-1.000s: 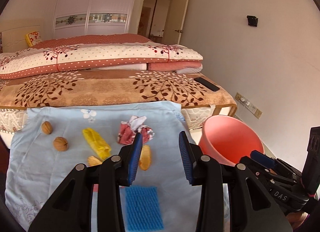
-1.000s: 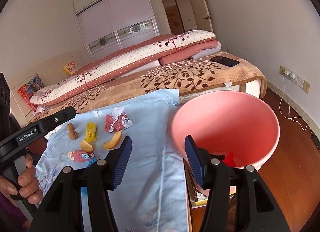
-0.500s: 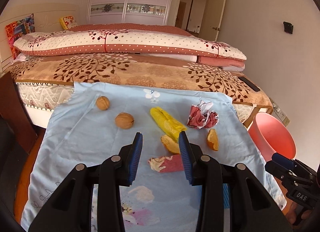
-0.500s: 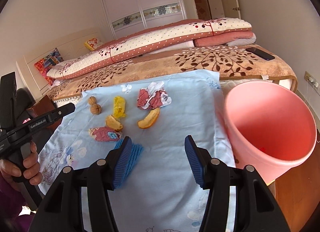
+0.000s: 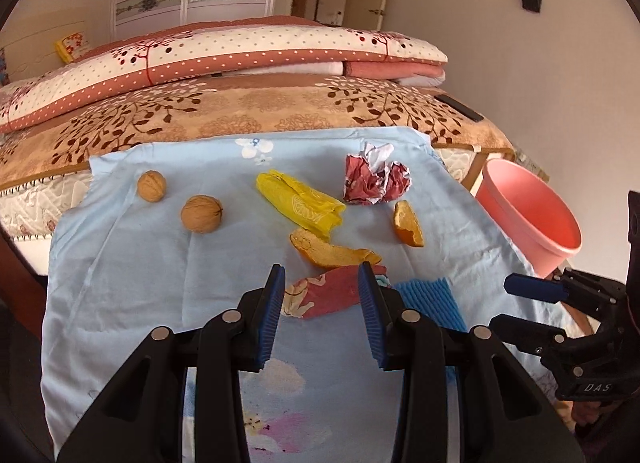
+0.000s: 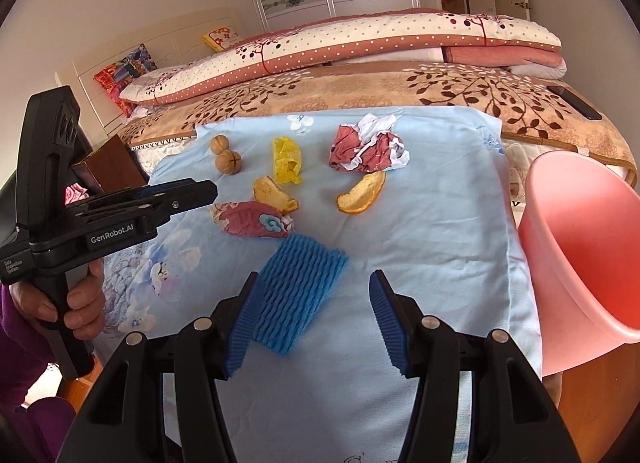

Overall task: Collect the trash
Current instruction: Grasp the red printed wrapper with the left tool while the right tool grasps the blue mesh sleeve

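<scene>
While the left tool hovers released with the crumpled red printed wrapper between its fingers on the pale blue floral cloth, it should lower squarely and pinch mid-wrapper, missing the orange peel just beyond, before carrying it to the pink plastic bin.

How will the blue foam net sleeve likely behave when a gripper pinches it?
The blue foam net sleeve looks like soft open mesh lying flat on the cloth, so it probably squashes easily and weighs very little. Its ribbed texture should grip the right gripper pads rather than slip.
</scene>
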Action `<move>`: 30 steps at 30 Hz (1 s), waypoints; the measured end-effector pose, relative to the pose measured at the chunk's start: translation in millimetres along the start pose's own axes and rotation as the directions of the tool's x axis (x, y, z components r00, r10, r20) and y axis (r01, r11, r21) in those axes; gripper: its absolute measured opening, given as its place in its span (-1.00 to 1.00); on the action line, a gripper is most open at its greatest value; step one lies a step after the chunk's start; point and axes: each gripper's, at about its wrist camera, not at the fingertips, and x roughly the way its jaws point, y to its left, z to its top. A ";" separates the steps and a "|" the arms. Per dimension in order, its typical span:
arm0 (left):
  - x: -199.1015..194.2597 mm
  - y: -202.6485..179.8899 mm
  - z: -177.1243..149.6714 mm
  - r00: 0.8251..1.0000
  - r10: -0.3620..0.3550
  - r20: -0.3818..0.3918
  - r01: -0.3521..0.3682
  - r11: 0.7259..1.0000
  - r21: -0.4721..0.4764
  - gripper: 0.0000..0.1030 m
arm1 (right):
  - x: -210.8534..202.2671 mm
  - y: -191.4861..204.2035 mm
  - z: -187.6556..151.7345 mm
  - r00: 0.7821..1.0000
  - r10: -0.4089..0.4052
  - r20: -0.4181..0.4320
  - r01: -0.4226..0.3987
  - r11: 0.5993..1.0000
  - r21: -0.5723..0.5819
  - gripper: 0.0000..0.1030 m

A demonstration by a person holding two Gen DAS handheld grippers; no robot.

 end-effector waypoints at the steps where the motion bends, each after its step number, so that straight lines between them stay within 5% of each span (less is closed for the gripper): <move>1: 3.0 0.0 0.6 1.000 -0.004 -0.010 0.004 0.999 0.032 -0.26 | 1.5 0.0 0.3 1.000 0.002 -0.006 -0.002 1.000 0.000 0.06; 10: 34.4 12.6 0.3 0.992 -0.038 -0.123 0.056 0.988 0.146 -0.26 | 18.5 4.3 0.5 0.997 0.027 -0.071 -0.026 1.000 0.017 0.21; 23: 40.2 14.4 -7.4 0.981 -0.077 -0.177 0.096 0.990 0.106 -0.27 | 42.1 10.3 -1.6 0.987 0.022 -0.158 -0.022 1.000 0.002 0.23; 25: 38.1 12.8 -7.3 0.983 -0.065 -0.171 0.083 0.991 0.103 -0.40 | 42.3 10.8 -1.7 0.987 0.020 -0.159 -0.021 1.000 -0.002 0.22; 30: 34.0 8.5 -10.3 0.982 -0.066 -0.180 0.082 0.993 0.084 -0.61 | 41.3 9.2 -2.6 0.987 0.023 -0.157 -0.023 1.000 0.002 -0.18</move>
